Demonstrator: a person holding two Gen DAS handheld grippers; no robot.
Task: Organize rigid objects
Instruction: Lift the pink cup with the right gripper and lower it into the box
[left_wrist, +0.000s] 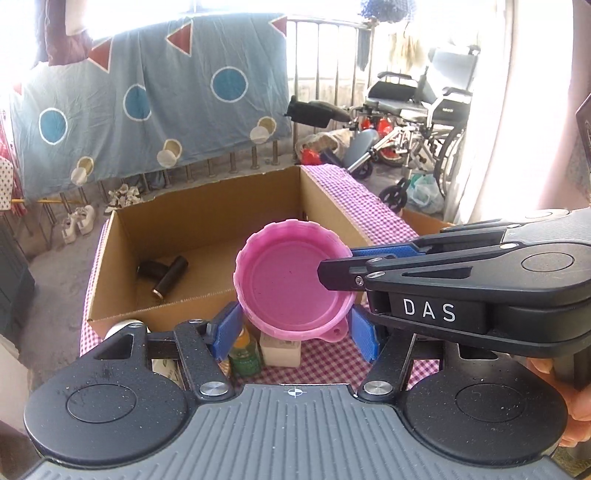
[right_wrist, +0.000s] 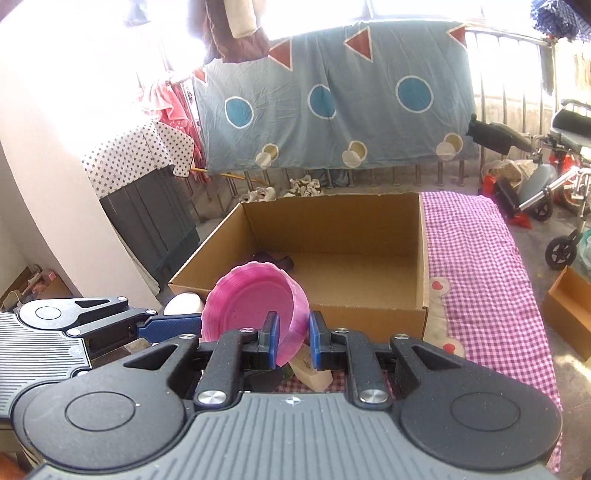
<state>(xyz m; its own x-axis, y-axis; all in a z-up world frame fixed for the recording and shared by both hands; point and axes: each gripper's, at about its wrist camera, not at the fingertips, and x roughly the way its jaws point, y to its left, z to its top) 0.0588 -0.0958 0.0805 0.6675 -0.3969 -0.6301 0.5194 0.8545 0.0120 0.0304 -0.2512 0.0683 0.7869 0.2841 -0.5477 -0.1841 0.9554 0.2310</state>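
A pink plastic bowl (left_wrist: 291, 280) hangs tilted above the near wall of an open cardboard box (left_wrist: 207, 206). My right gripper (left_wrist: 334, 267) comes in from the right and is shut on the bowl's rim. In the right wrist view the bowl (right_wrist: 255, 299) sits between the blue pads, at my right gripper (right_wrist: 293, 338). My left gripper (left_wrist: 295, 334) is open and empty just below the bowl; its blue pad (right_wrist: 170, 326) shows left of the bowl in the right wrist view. A dark T-shaped object (left_wrist: 164, 273) lies on the box floor.
The box (right_wrist: 332, 236) stands on a pink checked cloth (right_wrist: 476, 254). A green bottle (left_wrist: 243, 352) and a cream block (left_wrist: 280, 349) stand under the bowl in front of the box. A wheelchair (left_wrist: 424, 110) and railing are behind. A small box (right_wrist: 570, 306) is at the right.
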